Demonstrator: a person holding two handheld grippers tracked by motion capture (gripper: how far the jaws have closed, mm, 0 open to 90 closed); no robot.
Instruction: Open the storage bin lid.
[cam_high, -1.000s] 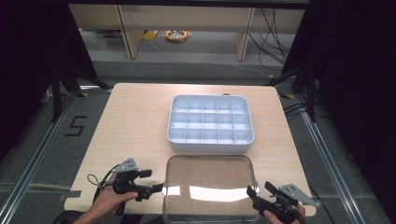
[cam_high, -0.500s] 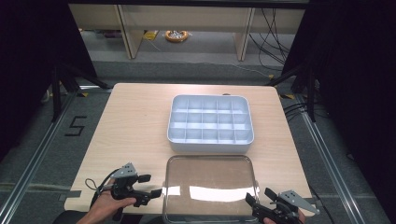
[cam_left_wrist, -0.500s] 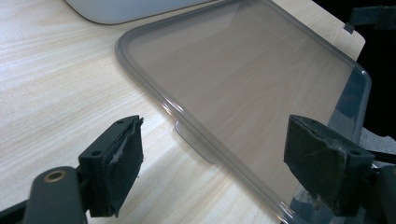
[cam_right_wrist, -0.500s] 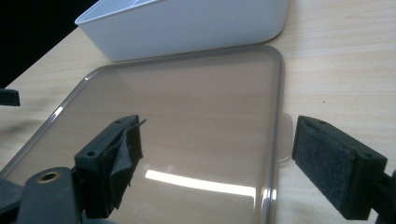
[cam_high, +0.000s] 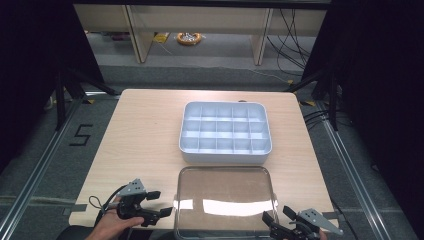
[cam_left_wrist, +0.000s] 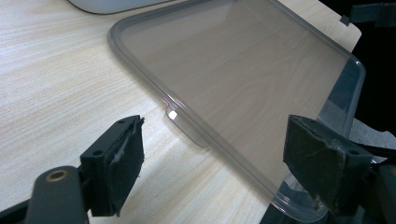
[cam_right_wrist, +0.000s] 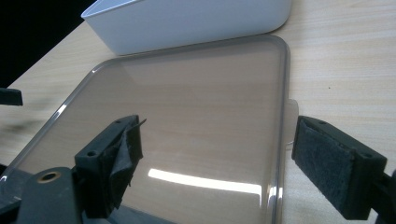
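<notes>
While the clear lid (cam_high: 225, 207) lies unlifted at bottom centre, below the white tray (cam_high: 225, 133), left gripper (cam_high: 152, 203) and right gripper (cam_high: 276, 224) gape beside it.

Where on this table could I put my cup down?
Bare wood lies left of the divided tray and lid, and a narrower strip to their right. The middle and near edge are crowded: lid against tray, with the left gripper and right gripper flanking the lid.
</notes>
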